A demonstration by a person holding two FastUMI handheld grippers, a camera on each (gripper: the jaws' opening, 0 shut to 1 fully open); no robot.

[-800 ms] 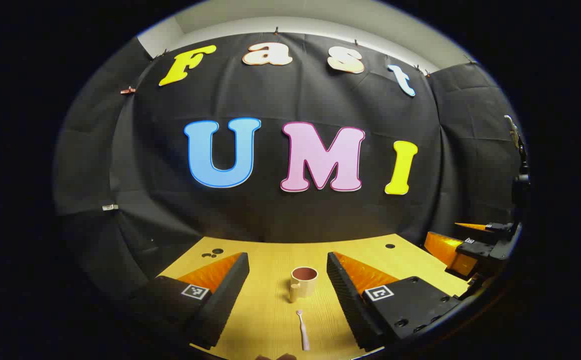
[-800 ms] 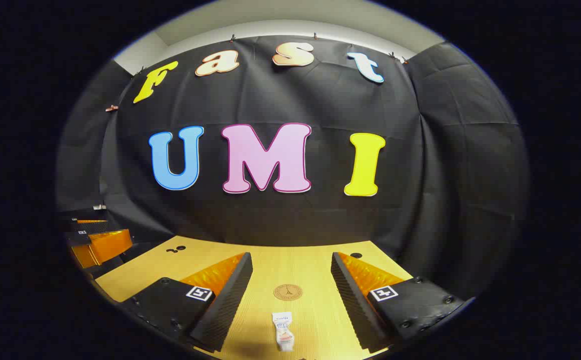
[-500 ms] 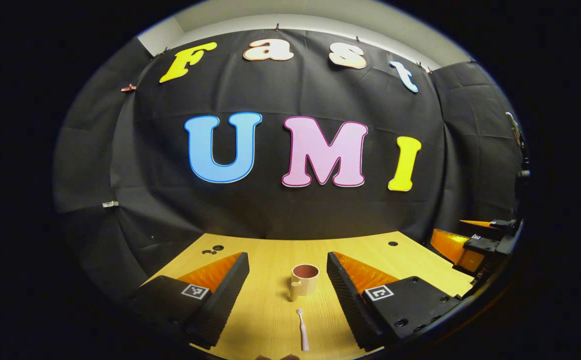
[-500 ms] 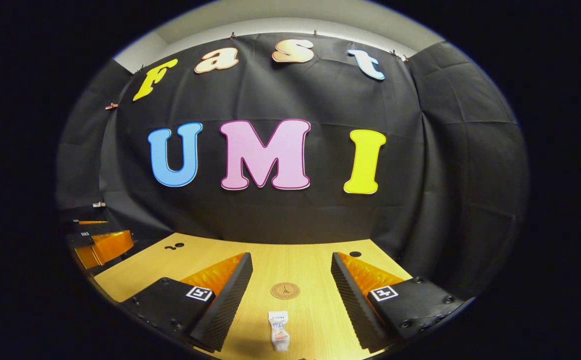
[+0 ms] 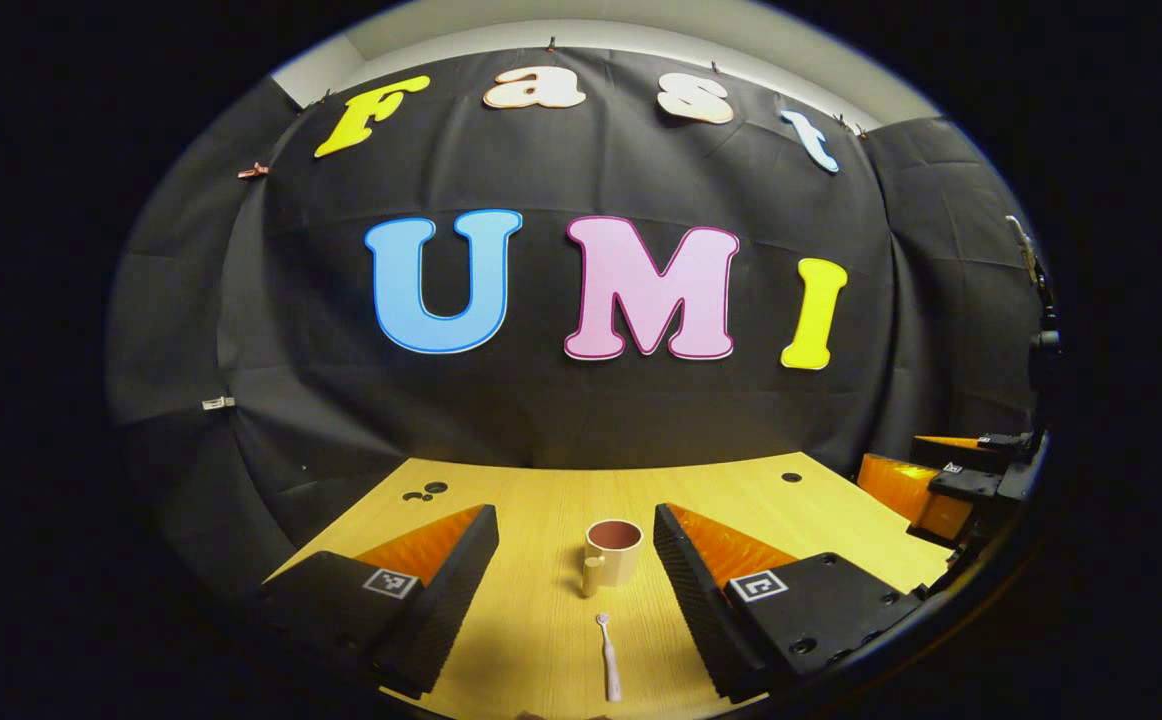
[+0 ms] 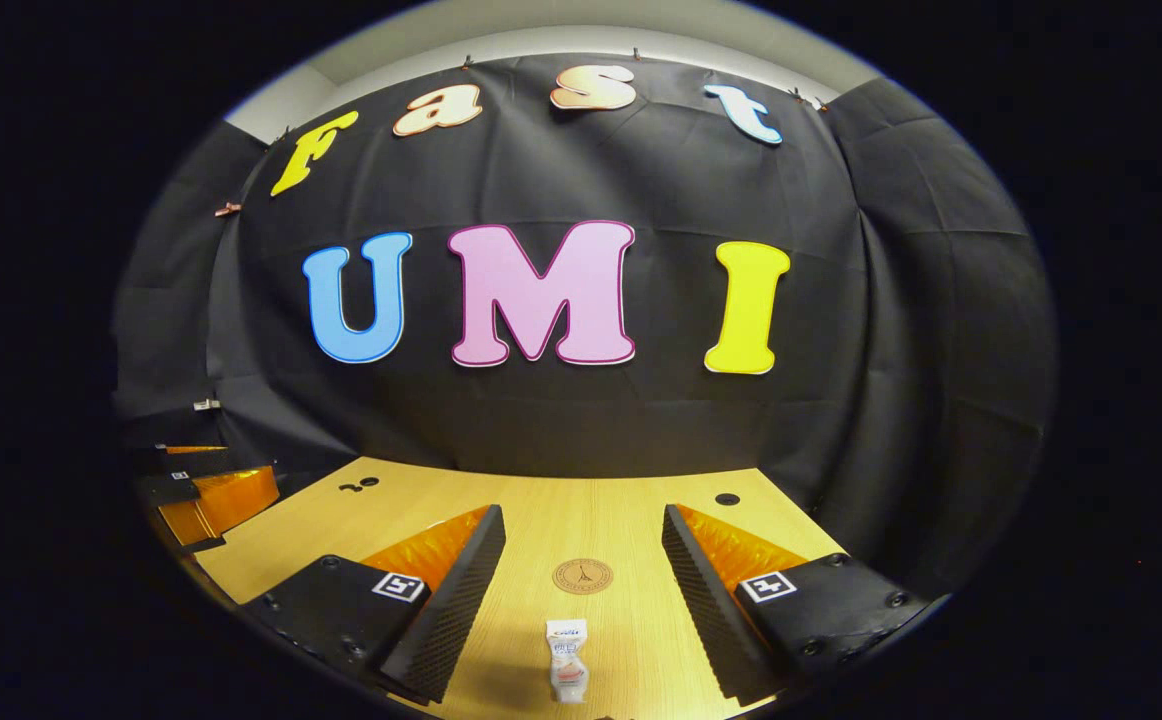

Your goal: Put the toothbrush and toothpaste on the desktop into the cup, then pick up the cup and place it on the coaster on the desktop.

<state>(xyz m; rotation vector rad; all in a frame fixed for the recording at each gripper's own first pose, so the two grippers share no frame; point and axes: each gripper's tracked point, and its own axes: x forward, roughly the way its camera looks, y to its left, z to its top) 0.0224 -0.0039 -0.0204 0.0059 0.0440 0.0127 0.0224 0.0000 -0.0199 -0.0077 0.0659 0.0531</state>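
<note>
Seeing both claws released, jaws spread wide, nothing gripped or touched. Left gripper [image 5: 575,530] hangs above the desktop [image 5: 541,500]; I've got the cup [image 5: 612,551] framed between its fingers, upright, handle facing cam, standing apart from both. Toothbrush [image 5: 608,655] lies flat on the wood just in front of the cup, nearer me, head pointing toward the cup, not touching it.

Right gripper [image 6: 583,530] likewise wide, above the desktop. Toothpaste [image 6: 568,660] tube lies flat between its fingers, close to cam, clear of both. Coaster [image 6: 582,576] sits beyond it, round, flat on the wood, w/ a small tower-like mark in the middle; any txt too small to read. Toothpaste has print on it, can't read either. Square black/white marker tags on each finger block.

Right gripper also seen at far right edge of left gripper view [image 5: 951,480], well apart from the cup.
</note>
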